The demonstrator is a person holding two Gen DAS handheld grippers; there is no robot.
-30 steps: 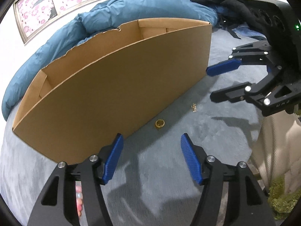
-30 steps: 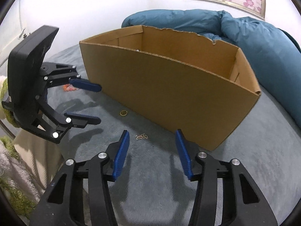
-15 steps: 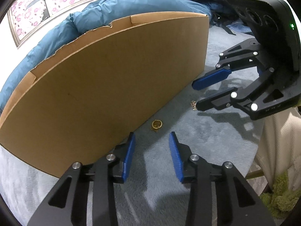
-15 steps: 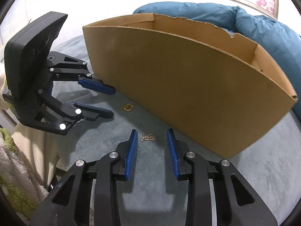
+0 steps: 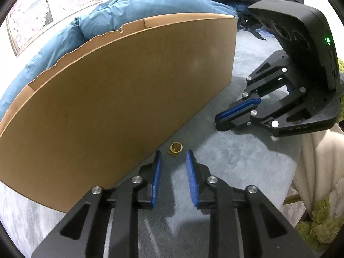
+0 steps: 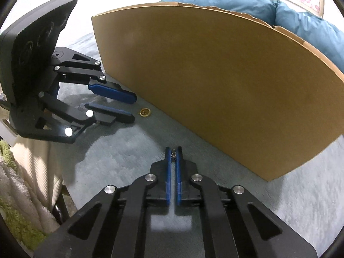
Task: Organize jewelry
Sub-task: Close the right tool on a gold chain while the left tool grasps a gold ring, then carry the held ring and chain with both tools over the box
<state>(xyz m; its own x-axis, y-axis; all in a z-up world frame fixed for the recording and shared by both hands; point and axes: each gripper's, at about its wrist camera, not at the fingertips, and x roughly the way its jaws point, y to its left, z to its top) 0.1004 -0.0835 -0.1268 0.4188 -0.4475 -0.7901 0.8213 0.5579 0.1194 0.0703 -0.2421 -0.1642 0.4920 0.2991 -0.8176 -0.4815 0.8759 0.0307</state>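
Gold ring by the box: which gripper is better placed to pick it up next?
Left. The left gripper has its jaws narrowed but open, with the gold ring just past its tips. The right gripper is already shut on the small chain.

Right claw point(image 6: 173, 150) pinches the small chain point(image 6: 173, 155) on the grey bed cover point(image 6: 120, 159); left claw point(image 6: 131, 107), jaws closing, sits by the gold ring point(image 6: 145, 111) beside the cardboard box point(image 6: 215, 90).

The box point(image 5: 120, 99) stands on the bed point(image 5: 247, 163) before me, the duvet point(image 5: 150, 6) behind it. The ring point(image 5: 175, 147) lies at its foot, just beyond my left hand-held gripper point(image 5: 173, 158); my right hand-held gripper point(image 6: 173, 150) is to its right.
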